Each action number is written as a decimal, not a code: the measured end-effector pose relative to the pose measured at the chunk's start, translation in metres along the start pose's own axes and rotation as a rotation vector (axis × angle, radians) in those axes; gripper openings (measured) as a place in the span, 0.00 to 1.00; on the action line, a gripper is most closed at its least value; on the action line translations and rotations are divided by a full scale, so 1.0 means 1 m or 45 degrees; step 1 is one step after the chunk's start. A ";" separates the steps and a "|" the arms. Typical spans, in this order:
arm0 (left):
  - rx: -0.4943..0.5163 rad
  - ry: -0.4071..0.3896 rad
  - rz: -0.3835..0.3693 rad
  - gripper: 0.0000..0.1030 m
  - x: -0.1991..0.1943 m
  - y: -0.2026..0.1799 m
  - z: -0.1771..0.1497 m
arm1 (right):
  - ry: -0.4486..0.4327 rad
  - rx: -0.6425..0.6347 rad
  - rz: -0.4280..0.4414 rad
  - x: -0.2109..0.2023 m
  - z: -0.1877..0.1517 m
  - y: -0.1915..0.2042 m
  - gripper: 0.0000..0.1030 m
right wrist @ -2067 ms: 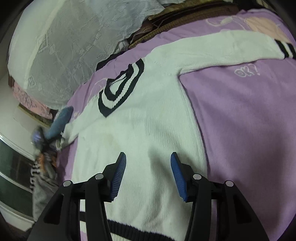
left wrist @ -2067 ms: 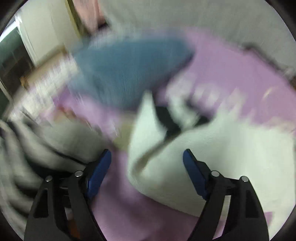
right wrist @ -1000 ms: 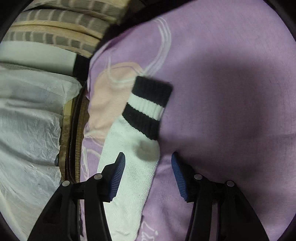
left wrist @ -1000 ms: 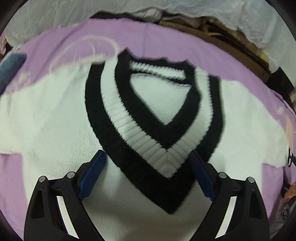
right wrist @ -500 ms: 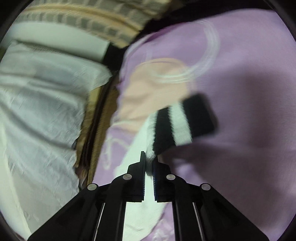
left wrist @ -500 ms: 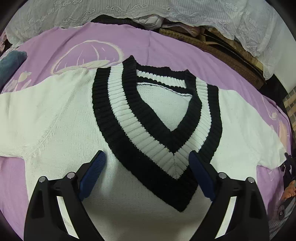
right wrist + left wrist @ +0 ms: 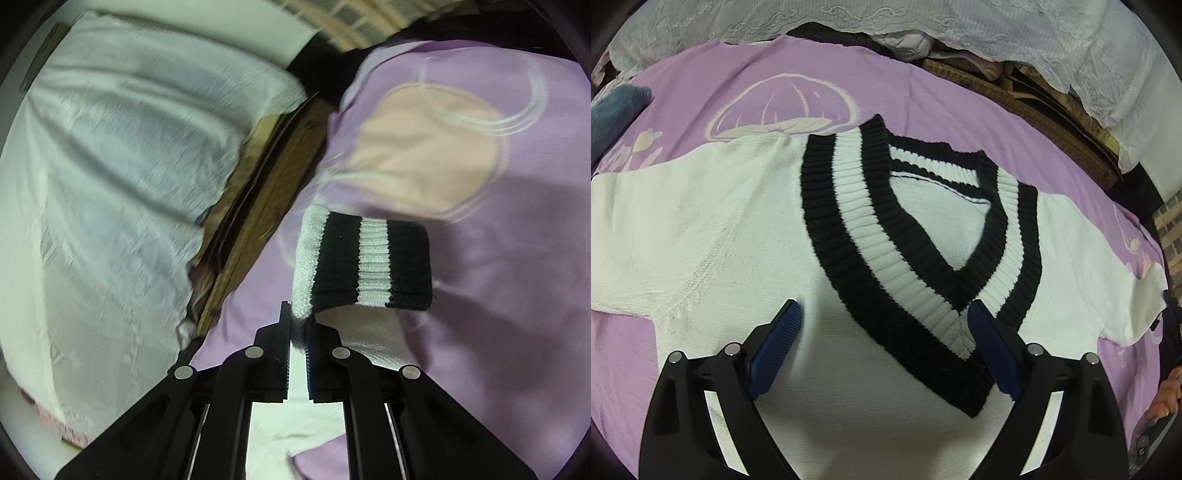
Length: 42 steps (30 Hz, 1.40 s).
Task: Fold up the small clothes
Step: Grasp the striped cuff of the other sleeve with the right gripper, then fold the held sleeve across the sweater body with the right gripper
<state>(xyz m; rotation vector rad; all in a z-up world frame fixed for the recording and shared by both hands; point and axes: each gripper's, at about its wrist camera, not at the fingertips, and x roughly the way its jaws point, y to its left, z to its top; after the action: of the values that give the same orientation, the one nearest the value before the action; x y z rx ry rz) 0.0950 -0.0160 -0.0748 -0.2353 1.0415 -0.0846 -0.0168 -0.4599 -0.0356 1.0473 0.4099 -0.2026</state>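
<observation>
A white knit sweater [image 7: 701, 236] with a black-and-white striped V-neck collar [image 7: 897, 258] lies flat on a purple bedsheet [image 7: 720, 85]. My left gripper [image 7: 882, 332] is open and empty, hovering just above the sweater's chest below the collar. My right gripper [image 7: 297, 325] is shut on the sweater's sleeve [image 7: 373, 339] just behind its black-and-white striped cuff [image 7: 369, 262], holding the cuff lifted off the sheet. The rest of that sleeve runs under the gripper.
White lace bedding [image 7: 997, 33] and a brown woven mat [image 7: 1052, 122] border the far edge of the sheet; they also show in the right wrist view [image 7: 110, 166]. A dark blue cloth [image 7: 613, 107] lies at far left.
My right gripper closed on the sleeve near the cuff and has lifted and swung it. My left gripper came to hover over the sweater's collar and has held almost still.
</observation>
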 end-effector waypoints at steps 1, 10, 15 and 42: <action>-0.004 -0.003 0.001 0.86 -0.001 0.002 0.001 | 0.017 -0.027 0.010 0.002 -0.004 0.007 0.07; 0.013 0.001 0.022 0.86 0.001 0.001 0.001 | 0.142 -0.187 0.107 0.015 -0.038 0.053 0.07; 0.032 0.002 0.036 0.87 0.003 -0.002 0.001 | 0.222 -0.255 0.159 0.021 -0.057 0.075 0.07; 0.040 0.013 -0.015 0.89 0.013 -0.012 0.013 | 0.570 -0.618 0.328 0.039 -0.193 0.178 0.07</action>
<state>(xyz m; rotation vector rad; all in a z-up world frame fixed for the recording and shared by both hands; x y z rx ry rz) 0.1135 -0.0283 -0.0770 -0.2126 1.0483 -0.1131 0.0372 -0.2037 0.0063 0.6477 0.6816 0.3563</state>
